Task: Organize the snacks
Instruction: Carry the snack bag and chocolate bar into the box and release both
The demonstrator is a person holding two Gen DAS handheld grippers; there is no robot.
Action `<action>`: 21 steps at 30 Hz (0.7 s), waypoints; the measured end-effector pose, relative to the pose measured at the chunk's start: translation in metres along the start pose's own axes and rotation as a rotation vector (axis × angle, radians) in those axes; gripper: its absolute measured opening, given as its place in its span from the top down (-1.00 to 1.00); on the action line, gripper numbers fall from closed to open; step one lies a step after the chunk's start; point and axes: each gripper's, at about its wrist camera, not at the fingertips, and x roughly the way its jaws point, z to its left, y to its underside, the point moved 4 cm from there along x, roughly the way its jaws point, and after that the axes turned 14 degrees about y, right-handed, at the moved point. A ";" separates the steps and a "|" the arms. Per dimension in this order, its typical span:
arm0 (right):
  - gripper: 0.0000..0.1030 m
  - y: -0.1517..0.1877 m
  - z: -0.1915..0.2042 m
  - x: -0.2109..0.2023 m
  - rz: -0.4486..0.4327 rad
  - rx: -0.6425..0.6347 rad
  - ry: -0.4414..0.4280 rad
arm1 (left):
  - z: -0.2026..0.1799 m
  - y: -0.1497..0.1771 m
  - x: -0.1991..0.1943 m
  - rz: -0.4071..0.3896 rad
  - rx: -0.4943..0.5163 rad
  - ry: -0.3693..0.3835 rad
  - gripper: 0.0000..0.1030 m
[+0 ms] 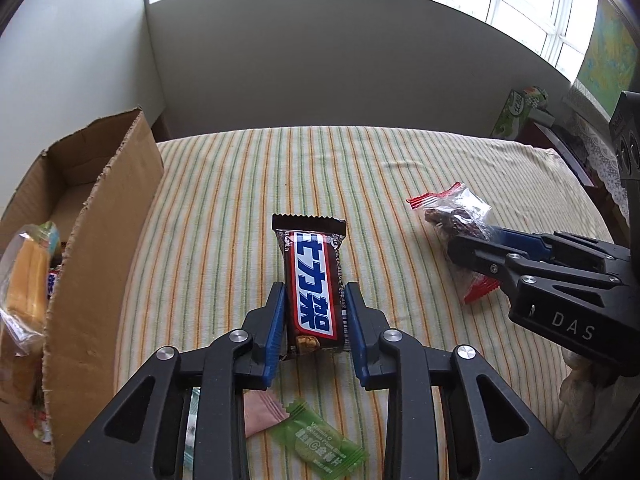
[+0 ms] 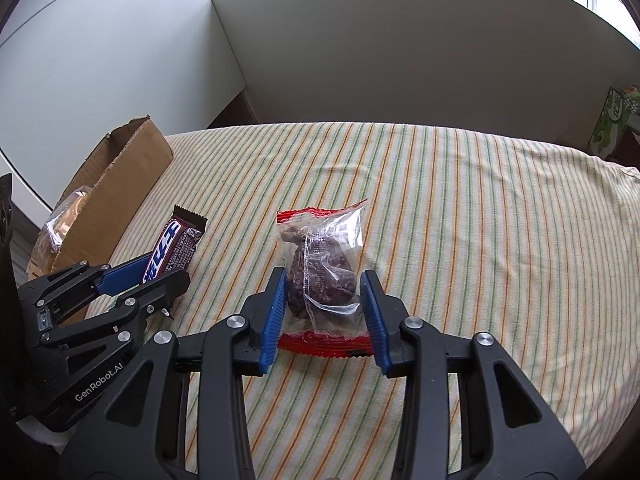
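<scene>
Bar: chocolate bar [image 1: 314, 286] lies on the striped cloth [image 1: 240, 184], between the left gripper [image 1: 314, 322] pads, long axis running straight away from the tongs.
Left tongs: narrowed round the bar's near end; pads look to be touching its sides, though a sliver of gap may remain.
Pouch: clear date pouch [image 2: 324, 276] with red ends lies well right of the bar, lengthwise in the right gripper [image 2: 324, 316].
Right tongs: drawn in on the pouch, pads against its film.
Box: cardboard box [image 1: 104, 216] stands left of the bar, nearer the left hand; that is the likely way to carry it.
Count: one bar, one pouch, one green sachet [image 1: 320, 446], one pink packet [image 1: 262, 414]; several snacks already in the box.
</scene>
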 end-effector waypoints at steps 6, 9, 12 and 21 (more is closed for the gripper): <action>0.25 -0.006 0.005 -0.022 -0.056 0.011 -0.003 | -0.002 -0.003 -0.018 -0.047 0.012 0.000 0.47; 0.25 -0.011 0.012 -0.035 -0.088 0.011 -0.016 | 0.000 -0.005 -0.033 -0.078 0.009 0.002 0.47; 0.25 -0.016 0.024 -0.048 -0.119 0.007 -0.035 | 0.005 -0.006 -0.052 -0.117 0.001 0.006 0.47; 0.25 -0.026 0.080 -0.080 -0.185 -0.040 -0.110 | 0.032 0.000 -0.094 -0.203 -0.029 -0.014 0.47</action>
